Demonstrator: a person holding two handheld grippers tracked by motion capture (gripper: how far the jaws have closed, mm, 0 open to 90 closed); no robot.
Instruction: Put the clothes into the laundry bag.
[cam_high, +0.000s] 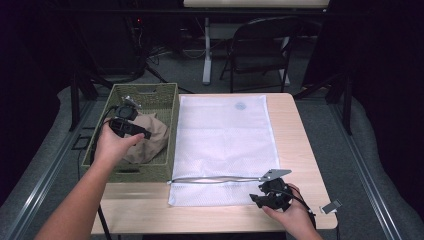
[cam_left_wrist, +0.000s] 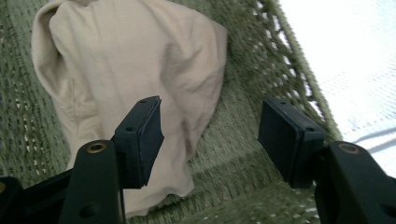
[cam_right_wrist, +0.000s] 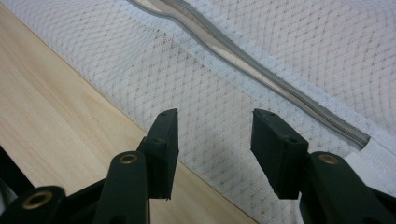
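Observation:
A green woven basket (cam_high: 168, 100) stands at the table's left with a crumpled beige cloth (cam_high: 156, 141) inside. My left gripper (cam_high: 142, 133) hovers over that cloth, held by a hand. In the left gripper view its jaws stand open (cam_left_wrist: 210, 126) just above the cloth (cam_left_wrist: 140, 60), with nothing between the pads. A white mesh laundry bag (cam_high: 225, 135) lies flat on the table, its grey zipper (cam_high: 215, 179) running along the near end. My right gripper (cam_high: 256, 199) rests by the bag's near right corner, open (cam_right_wrist: 215, 135) over the mesh (cam_right_wrist: 219, 93) below the zipper (cam_right_wrist: 243, 56).
The wooden table (cam_high: 295, 150) shows bare strips to the right of the bag and along its front edge. A small grey clip-like object (cam_high: 331, 206) lies at the table's near right corner. A black folding chair (cam_high: 260, 50) stands behind the table.

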